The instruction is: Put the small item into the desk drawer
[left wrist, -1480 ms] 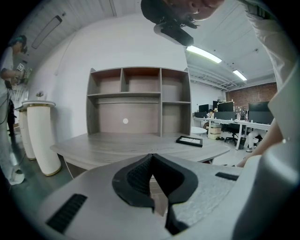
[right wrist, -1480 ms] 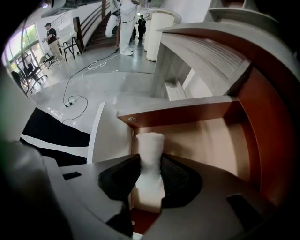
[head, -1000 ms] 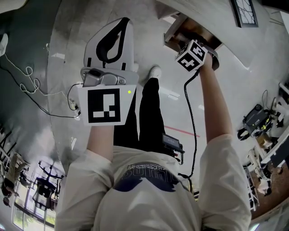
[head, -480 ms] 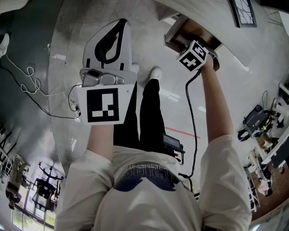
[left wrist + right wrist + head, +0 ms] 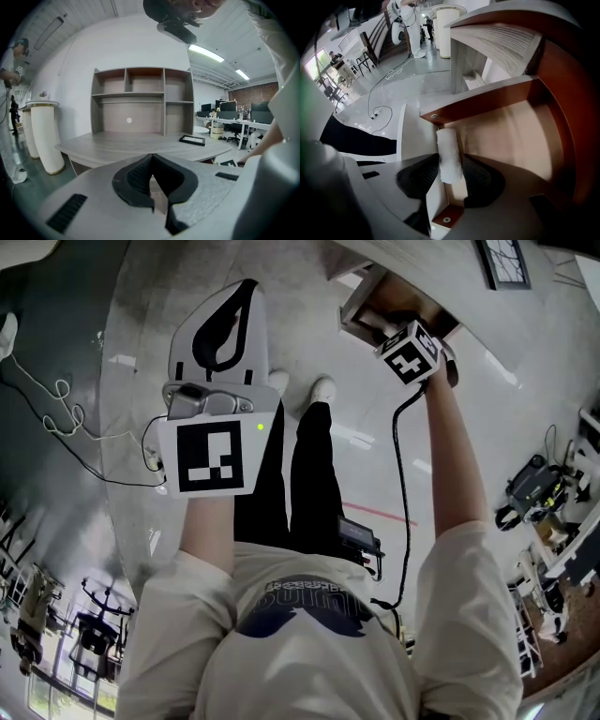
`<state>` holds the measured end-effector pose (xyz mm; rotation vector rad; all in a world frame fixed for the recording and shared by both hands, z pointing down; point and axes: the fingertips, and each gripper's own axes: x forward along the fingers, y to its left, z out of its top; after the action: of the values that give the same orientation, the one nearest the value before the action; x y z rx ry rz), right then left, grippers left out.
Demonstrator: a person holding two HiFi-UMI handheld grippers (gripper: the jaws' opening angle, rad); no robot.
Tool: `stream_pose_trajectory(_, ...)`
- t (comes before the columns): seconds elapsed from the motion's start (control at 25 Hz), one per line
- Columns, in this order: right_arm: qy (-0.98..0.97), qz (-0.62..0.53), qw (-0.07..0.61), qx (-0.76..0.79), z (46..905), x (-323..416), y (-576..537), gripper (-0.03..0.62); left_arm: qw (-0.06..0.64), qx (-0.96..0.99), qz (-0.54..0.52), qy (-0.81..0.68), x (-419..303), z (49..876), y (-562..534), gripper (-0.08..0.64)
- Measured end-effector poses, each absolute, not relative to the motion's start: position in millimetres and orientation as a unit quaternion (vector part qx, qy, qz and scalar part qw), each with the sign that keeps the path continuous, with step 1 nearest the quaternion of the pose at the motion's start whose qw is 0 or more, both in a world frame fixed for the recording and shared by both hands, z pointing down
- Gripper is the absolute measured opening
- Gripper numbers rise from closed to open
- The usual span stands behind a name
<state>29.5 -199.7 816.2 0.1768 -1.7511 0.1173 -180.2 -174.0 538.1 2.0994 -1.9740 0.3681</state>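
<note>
Hovering over the open drawer (image 5: 511, 131), the right claw (image 5: 451, 180) is spreading its jaws. The small white cylinder (image 5: 449, 157) stands upright between the pads, with a sliver of gap on its right. It sits tight against the drawer's left wall, and a screwed corner bracket (image 5: 446, 218) lies just below it at the bottom of the frame. The reddish-brown drawer rim crosses just behind the cylinder's top.

Over in the head view, the left claw (image 5: 223, 329) hangs left of centre above the grey floor, well apart from the drawer at upper right. Its jaws are pressed together on nothing.

Its own view faces the desk (image 5: 140, 143), which carries a shelf unit (image 5: 140, 101) and a black tray (image 5: 192, 139). A white column (image 5: 44, 140) stands at the left, and a loose cable (image 5: 56, 399) snakes across the floor.
</note>
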Motion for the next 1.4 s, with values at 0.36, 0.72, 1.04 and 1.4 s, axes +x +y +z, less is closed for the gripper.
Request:
stream_pose_trajectory(0.36,-0.773,0.048,0.627,0.085,806.1,35.0,-199.3,0.160,0.116,0.720,0.129,-0.672,-173.6,538.7,-170.7,0.008)
stream_pose_trajectory(0.72,-0.813,0.101,0.545,0.178,742.6,37.7,-205.6,0.156,0.098,0.730,0.120,-0.666,-162.6,501.4,-173.4,0.008)
stream_pose_trajectory(1.04,-0.853,0.221,0.328,0.339,585.6,64.1,-219.9,0.147,0.044,0.753,0.083,-0.651,-146.8,399.8,-195.8,0.008)
stream_pose_trajectory(1.4,-0.822,0.226,0.035,0.521,374.7,140.2,-195.5,0.133,-0.024,0.777,0.008,-0.629,-119.2,265.5,-202.6,0.008)
